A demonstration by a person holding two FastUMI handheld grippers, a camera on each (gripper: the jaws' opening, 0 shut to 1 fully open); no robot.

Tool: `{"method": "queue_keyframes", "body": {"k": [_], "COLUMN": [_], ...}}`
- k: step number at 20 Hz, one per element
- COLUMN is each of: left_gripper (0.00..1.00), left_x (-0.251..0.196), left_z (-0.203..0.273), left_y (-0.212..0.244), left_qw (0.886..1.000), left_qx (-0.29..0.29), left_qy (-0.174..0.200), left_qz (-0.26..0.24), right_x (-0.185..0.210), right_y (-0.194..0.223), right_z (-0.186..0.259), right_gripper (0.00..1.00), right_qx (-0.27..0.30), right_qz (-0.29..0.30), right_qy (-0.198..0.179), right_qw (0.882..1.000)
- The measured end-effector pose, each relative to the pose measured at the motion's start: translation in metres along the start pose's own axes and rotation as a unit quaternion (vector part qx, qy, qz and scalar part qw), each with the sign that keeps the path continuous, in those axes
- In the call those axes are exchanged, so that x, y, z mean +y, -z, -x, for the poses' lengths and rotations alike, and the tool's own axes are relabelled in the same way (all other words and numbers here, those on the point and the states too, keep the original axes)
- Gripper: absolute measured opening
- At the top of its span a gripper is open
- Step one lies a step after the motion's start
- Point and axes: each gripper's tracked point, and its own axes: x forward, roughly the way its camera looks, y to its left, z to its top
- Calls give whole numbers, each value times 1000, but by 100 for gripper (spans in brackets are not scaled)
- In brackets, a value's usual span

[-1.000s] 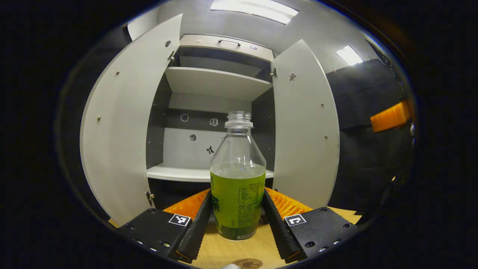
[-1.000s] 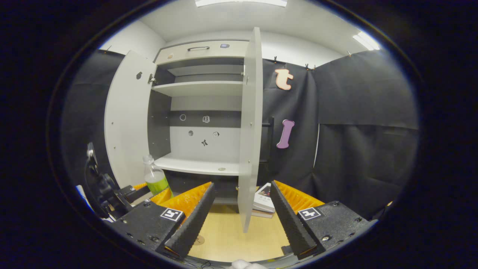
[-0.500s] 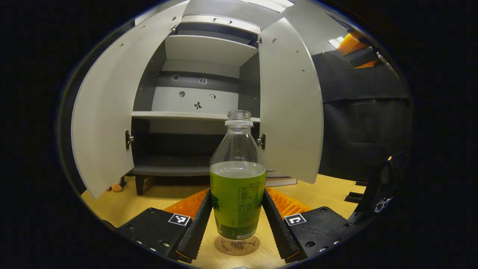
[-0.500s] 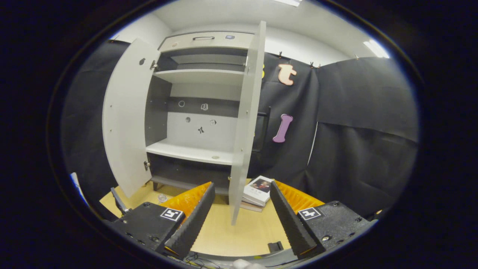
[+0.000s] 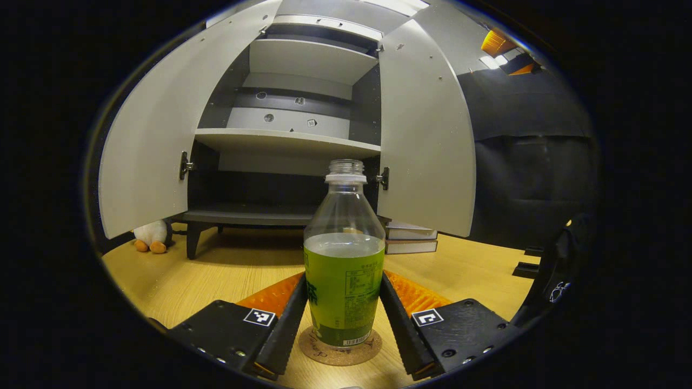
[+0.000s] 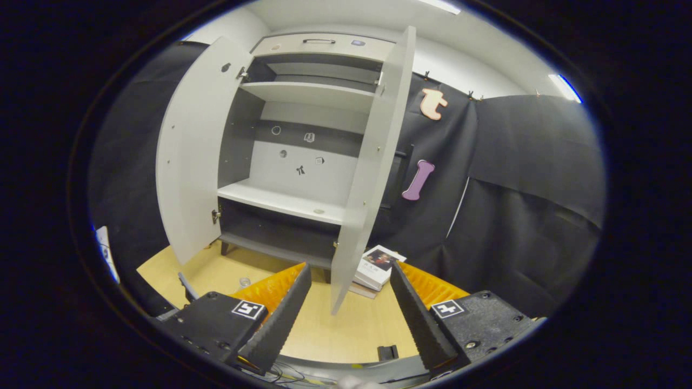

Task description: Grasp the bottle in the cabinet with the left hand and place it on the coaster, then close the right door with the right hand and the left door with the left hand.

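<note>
While my left gripper (image 5: pixel 344 319) clamps both fingers on the bottle (image 5: pixel 344 270), it stands upright on the coaster (image 5: pixel 339 348) on the table (image 5: pixel 216 275). My right gripper (image 6: pixel 346 316) hangs with jaws apart, facing the right door's (image 6: pixel 373 173) edge. Both cabinet (image 5: pixel 292 124) doors stand open.
</note>
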Motion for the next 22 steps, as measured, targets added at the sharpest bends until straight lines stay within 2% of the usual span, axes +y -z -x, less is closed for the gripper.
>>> {"method": "queue_keyframes", "body": {"k": [3, 4, 5, 6, 13, 19, 22], "left_gripper": [79, 83, 95, 97, 96, 97, 96], "left_x": [-2, -2, 0, 1, -8, 1, 24], "left_z": [4, 5, 7, 9, 31, 59, 79], "left_y": [-4, -9, -16, -22, -98, -181, -229], "left_qw": [1000, 1000, 1000, 1000, 999, 998, 995], "left_qx": [5, 2, -1, -2, -32, -19, -23], "left_qy": [-2, -5, -10, -16, -23, -59, -88], "left_qz": [0, -2, -4, -8, -37, -4, -27], "right_x": [4, 5, 5, 7, 12, 7, -4], "right_y": [0, -1, -2, -3, -6, -13, -15], "right_z": [-1, -1, -1, -1, 1, -4, -16], "right_gripper": [97, 97, 97, 97, 97, 97, 97], "right_qx": [1, -1, -2, -3, -16, -40, -45], "right_qz": [-1, -3, -5, -7, -28, -53, -72], "right_qy": [-7, -9, -10, -12, -18, -18, -20], "right_qw": [1000, 1000, 1000, 1000, 999, 998, 996]}}
